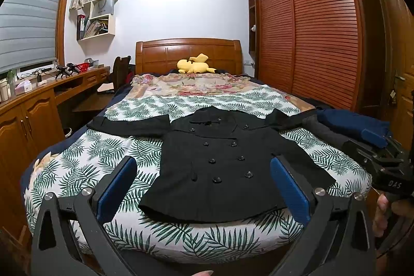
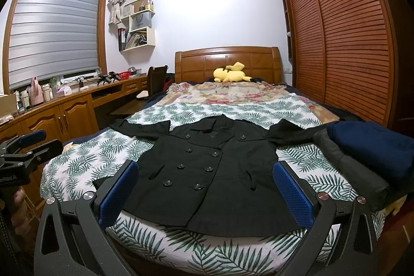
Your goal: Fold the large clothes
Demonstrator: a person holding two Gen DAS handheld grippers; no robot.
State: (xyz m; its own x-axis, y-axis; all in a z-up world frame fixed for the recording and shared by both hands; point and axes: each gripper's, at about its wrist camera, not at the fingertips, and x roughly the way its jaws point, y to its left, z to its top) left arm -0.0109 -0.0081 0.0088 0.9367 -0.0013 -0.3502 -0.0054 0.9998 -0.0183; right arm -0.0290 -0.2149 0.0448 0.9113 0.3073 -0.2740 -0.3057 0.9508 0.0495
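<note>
A black double-breasted coat (image 1: 220,162) lies front up on the leaf-print bed cover (image 1: 85,159), with both sleeves spread out sideways and its hem near the foot edge. My left gripper (image 1: 202,161) hovers open in front of the hem, its blue pads wide apart with nothing between them. In the right wrist view the same coat (image 2: 207,172) lies ahead, and my right gripper (image 2: 205,165) is open and empty in the same way. The left gripper (image 2: 47,141) also shows at that view's left edge. The right gripper (image 1: 385,146) appears at the right of the left wrist view.
A folded navy garment (image 2: 375,146) rests on a folded dark grey one (image 2: 357,172) at the bed's right edge. A yellow plush toy (image 2: 231,74) lies by the headboard. A wooden desk (image 2: 77,105) runs along the left, a slatted wardrobe (image 2: 349,38) along the right.
</note>
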